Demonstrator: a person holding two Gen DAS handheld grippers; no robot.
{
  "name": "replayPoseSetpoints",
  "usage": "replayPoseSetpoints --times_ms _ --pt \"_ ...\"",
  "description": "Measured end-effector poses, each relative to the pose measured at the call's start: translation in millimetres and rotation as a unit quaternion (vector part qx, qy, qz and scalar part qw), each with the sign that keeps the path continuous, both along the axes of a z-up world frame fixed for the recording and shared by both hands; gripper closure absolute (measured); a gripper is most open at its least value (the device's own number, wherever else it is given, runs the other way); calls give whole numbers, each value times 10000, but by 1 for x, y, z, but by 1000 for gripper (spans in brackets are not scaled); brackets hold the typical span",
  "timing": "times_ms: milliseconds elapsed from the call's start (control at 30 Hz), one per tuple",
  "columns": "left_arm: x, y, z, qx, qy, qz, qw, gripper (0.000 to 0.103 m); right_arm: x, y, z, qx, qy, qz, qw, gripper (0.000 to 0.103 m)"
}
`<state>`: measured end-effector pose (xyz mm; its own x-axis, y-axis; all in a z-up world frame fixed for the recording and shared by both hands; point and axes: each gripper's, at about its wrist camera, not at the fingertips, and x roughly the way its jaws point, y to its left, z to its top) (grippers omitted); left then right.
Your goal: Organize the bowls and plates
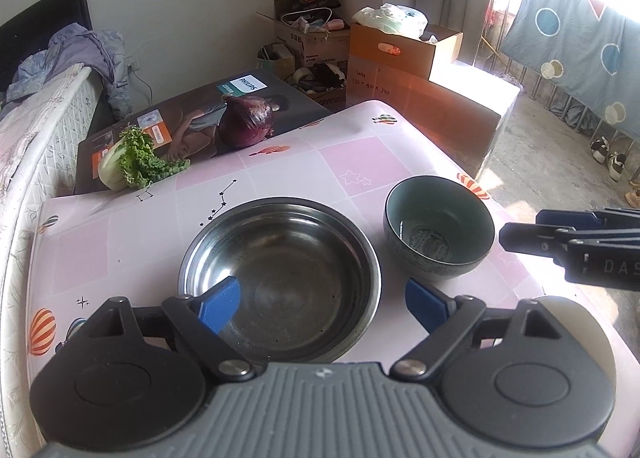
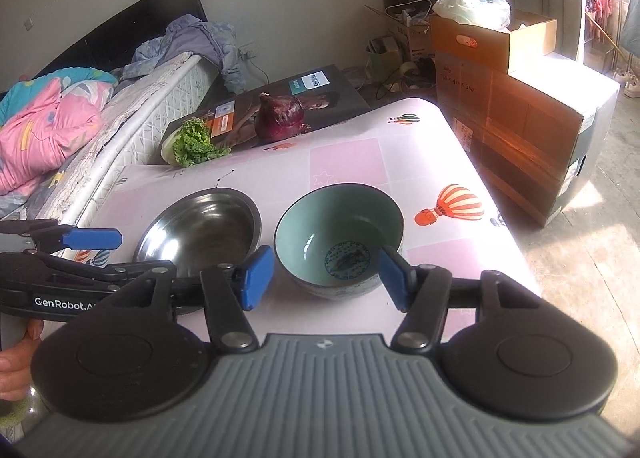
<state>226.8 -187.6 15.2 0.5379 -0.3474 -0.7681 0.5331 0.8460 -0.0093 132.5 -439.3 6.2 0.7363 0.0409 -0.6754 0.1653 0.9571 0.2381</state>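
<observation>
Here the steel bowl (image 1: 280, 278) is the landmark on the pink table (image 1: 352, 154): the left claw (image 1: 324, 308) hangs just before its near rim, fingers spread wide and pinching nothing — one blue pad over the basin, the other outside it. Right of the steel bowl, close but apart, stands the green bowl (image 2: 338, 234); the right claw (image 2: 320, 278) is nearer that one, spread around its near side without pressing. Two bowls, no plates in view — behind the steel bowl lie one onion (image 1: 246, 122) and one leafy green (image 1: 134, 160).
</observation>
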Motion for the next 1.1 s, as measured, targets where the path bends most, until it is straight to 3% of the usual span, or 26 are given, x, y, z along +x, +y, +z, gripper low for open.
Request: replayPoseSetpoints --times_ms 333,467,633,767,967,1100 --pt "25 -23 15 -390 -139 -385 9984 13 4 -25 -10 263 55 -303 9992 46" --pt "48 -46 14 -366 35 -496 9981 29 15 -40 -24 524 155 -441 9975 52" --pt "68 -83 -6 19 295 -694 9971 47 34 -55 -48 944 393 -517 9934 68" --pt "79 -105 -23 306 485 -753 9955 68 45 -55 -61 1023 556 -475 9921 79" --pt "90 -122 -39 528 702 -662 9939 86 52 -58 -71 1125 653 -472 9904 84" --pt "92 -129 -45 593 797 -548 9935 89 54 -62 -73 1181 665 -445 9898 85"
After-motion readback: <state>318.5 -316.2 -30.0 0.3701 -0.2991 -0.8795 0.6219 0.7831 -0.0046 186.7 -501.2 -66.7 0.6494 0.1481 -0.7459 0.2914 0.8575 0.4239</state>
